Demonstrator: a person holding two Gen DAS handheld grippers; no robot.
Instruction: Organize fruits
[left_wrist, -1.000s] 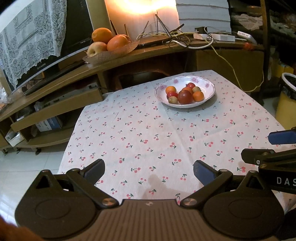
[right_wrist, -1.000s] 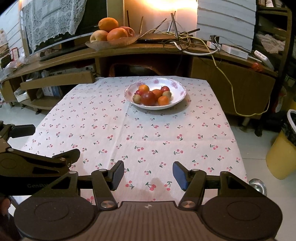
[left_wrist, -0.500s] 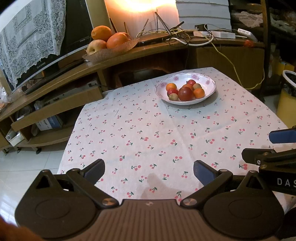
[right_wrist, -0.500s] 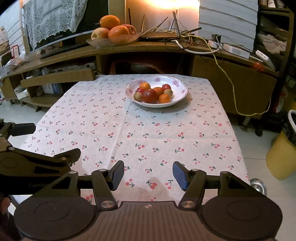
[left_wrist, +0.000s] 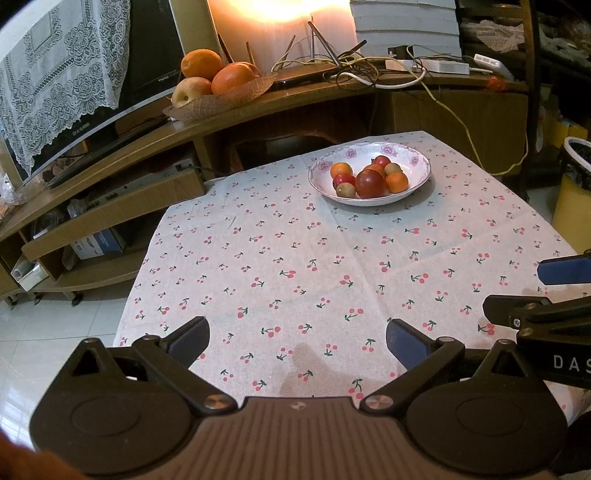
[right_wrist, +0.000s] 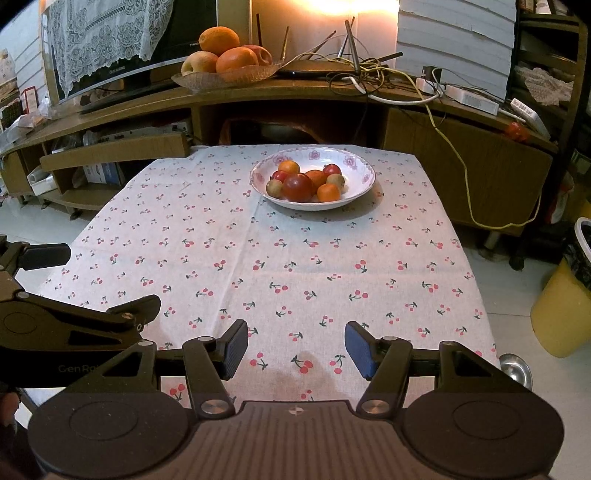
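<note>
A white flowered bowl (left_wrist: 417, 173) stands at the far end of the cherry-print tablecloth (left_wrist: 295, 258) and holds several small fruits, among them a dark red one (left_wrist: 369, 183). The bowl also shows in the right wrist view (right_wrist: 360, 184), with the dark red fruit (right_wrist: 297, 187) in front. My left gripper (left_wrist: 297, 341) is open and empty over the table's near edge. My right gripper (right_wrist: 296, 349) is open and empty beside it, also at the near edge. Both are far from the bowl.
A woven tray (right_wrist: 207, 79) with oranges and apples sits on the wooden TV cabinet (right_wrist: 332, 96) behind the table, next to tangled cables (right_wrist: 369, 74). A yellow bin (right_wrist: 561, 314) stands on the floor at the right. White floor tiles lie to the left.
Both grippers have drawn back slightly from the bowl, so it looks a little farther off. Both stay open and empty.
</note>
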